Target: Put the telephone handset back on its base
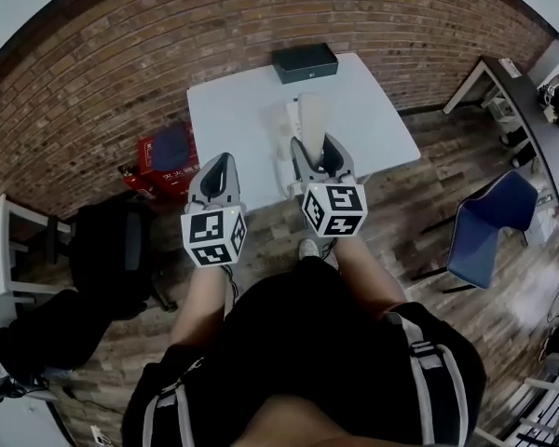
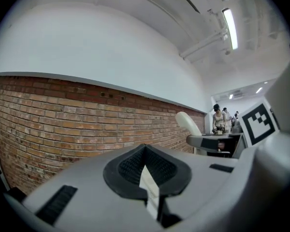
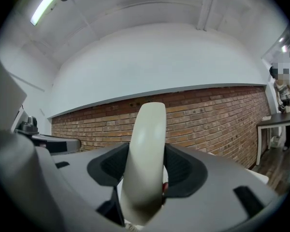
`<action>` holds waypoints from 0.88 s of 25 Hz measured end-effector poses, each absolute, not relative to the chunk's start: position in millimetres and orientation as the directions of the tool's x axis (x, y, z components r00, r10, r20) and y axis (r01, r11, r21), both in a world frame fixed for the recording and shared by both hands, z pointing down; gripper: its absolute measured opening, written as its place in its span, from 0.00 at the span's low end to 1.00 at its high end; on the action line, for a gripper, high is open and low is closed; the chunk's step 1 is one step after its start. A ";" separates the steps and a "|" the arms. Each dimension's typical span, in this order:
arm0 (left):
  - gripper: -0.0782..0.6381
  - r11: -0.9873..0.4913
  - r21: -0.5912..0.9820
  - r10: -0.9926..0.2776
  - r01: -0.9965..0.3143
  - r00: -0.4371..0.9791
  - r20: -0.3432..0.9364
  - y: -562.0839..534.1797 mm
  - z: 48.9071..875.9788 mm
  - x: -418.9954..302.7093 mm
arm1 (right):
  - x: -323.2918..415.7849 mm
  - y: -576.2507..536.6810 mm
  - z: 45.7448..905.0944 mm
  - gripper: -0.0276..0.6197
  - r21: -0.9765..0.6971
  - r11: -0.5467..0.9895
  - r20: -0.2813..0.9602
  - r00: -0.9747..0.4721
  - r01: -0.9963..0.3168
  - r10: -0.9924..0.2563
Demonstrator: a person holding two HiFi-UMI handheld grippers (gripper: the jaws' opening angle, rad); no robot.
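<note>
A white rectangular table (image 1: 242,119) stands on wood-plank floor (image 1: 429,184), its far edge close to the brick wall. A dark flat box (image 1: 304,62) lies at the far edge, right of centre. A pale telephone base (image 1: 281,161) sits toward the near edge, partly hidden. The left half is bare.

head: high, steeply down onto table (image 1: 233,110) | gripper views: close along jaws, facing brick wall (image 1: 121,63) | shared: brick wall, handset (image 1: 311,119)
</note>
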State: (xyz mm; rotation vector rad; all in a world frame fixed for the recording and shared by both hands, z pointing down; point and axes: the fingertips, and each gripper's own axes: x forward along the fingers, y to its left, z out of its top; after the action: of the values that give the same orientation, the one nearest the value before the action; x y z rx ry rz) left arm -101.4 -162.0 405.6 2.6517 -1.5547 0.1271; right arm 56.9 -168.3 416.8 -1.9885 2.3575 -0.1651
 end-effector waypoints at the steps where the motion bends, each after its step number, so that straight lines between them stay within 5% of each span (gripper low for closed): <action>1: 0.10 -0.485 0.013 -0.869 -0.875 0.483 0.105 -171.2 404.8 -95.4 | 61.2 -178.2 417.1 0.37 -0.121 0.173 0.031 -0.178 -0.977 -0.983; 22: 0.10 -0.374 0.018 -0.906 -0.927 0.369 0.208 -307.7 410.9 4.5 | 145.2 -326.8 443.3 0.37 -0.180 0.303 0.177 -0.334 -0.936 -0.926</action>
State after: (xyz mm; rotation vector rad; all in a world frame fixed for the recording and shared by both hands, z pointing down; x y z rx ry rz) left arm 4.5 -307.7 410.9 2.4875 -1.6763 0.2462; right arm 145.2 -326.8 443.3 -1.8357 2.5674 -0.3993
